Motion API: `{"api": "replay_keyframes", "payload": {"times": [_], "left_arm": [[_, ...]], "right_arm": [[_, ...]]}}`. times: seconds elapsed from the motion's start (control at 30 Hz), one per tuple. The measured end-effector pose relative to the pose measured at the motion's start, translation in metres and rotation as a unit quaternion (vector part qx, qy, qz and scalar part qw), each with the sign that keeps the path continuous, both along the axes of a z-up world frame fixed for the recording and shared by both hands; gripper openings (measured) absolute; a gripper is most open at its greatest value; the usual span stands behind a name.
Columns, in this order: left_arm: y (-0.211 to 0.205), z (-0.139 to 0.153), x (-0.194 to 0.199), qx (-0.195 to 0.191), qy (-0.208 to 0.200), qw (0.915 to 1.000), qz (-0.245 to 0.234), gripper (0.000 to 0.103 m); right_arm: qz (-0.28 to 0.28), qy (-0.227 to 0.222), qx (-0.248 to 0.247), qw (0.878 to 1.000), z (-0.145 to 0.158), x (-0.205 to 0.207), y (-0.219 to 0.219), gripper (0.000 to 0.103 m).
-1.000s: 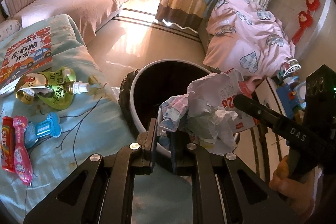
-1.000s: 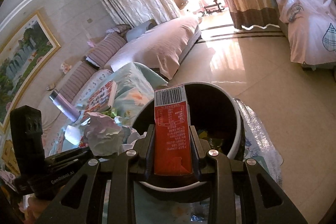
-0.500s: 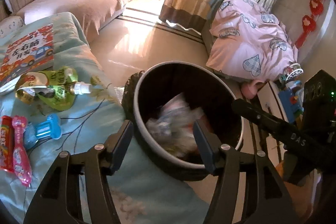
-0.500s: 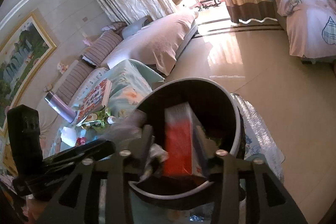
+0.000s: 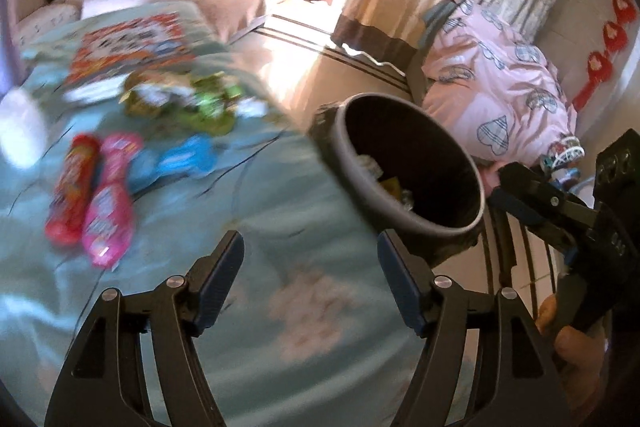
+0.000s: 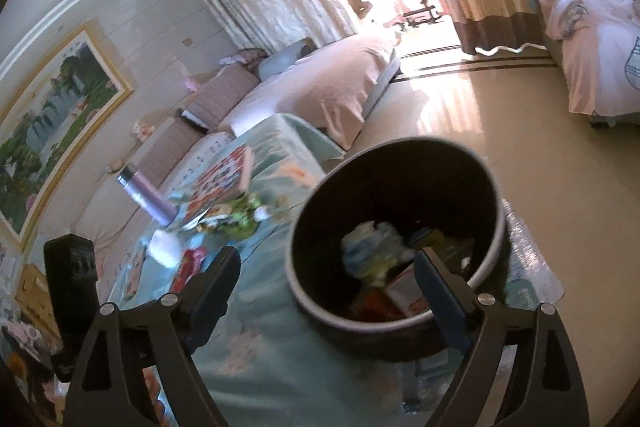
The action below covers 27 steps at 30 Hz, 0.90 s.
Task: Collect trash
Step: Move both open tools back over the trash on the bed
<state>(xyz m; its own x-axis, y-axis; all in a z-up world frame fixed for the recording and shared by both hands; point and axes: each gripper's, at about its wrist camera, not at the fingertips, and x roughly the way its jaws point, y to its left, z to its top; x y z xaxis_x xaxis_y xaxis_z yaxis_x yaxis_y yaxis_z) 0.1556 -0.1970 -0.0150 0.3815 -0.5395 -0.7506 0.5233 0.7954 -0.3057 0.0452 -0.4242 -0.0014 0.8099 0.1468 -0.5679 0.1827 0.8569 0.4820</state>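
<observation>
My left hand-held gripper (image 5: 310, 267) is spread wide with nothing between its fingers, hanging over the pale blue-green cloth of the table (image 5: 256, 227). My right hand-held gripper (image 6: 326, 277) is spread wide too and carries nothing; its right finger overlaps the near rim of the trash bin (image 6: 496, 227), its left finger sits over the cloth.

The trash bin is round and dark with a pale rim, standing on the floor just beside the table edge. From the right wrist I see inside it: a crumpled white and blue paper wad (image 6: 374, 245), and nearer me a red carton (image 6: 372, 303) lying among other scraps.

On the table, blurred in the left wrist view, trash lies in a loose group to the left of the left hand-held gripper: a red wrapper (image 5: 74, 195) touching a pink wrapper (image 5: 108, 215), a blue wrapper (image 5: 184, 159) just beside them, and farther back a green pouch (image 5: 208, 103). Beyond that lies a picture book (image 5: 132, 47) with a red cover. A purple flask (image 6: 146, 197) lies tilted near the book in the right wrist view, with something white and rounded (image 6: 164, 247) near it; I cannot tell what that is.

A pink quilt with heart patterns (image 5: 500, 87) is heaped beyond the bin.
</observation>
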Motion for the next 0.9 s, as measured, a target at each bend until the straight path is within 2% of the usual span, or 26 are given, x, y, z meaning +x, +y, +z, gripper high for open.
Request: {"api": "replay_keyframes", "payload": {"times": [0.3,0.5,0.9], "left_arm": [[0.081,-0.014,-0.009,-0.001,0.009,0.9979,0.065,0.071],[0.121,-0.017,-0.007,-0.001,0.008,0.9954,0.096,0.071],[0.154,-0.019,0.014,0.003,0.011,0.9921,0.125,0.071]], "right_arm": [[0.053,0.011,-0.005,0.999,-0.011,0.007,0.06,0.09],[0.08,0.021,-0.006,0.997,-0.019,0.018,0.091,0.09],[0.117,0.041,-0.025,0.992,-0.032,0.043,0.13,0.09]]}}
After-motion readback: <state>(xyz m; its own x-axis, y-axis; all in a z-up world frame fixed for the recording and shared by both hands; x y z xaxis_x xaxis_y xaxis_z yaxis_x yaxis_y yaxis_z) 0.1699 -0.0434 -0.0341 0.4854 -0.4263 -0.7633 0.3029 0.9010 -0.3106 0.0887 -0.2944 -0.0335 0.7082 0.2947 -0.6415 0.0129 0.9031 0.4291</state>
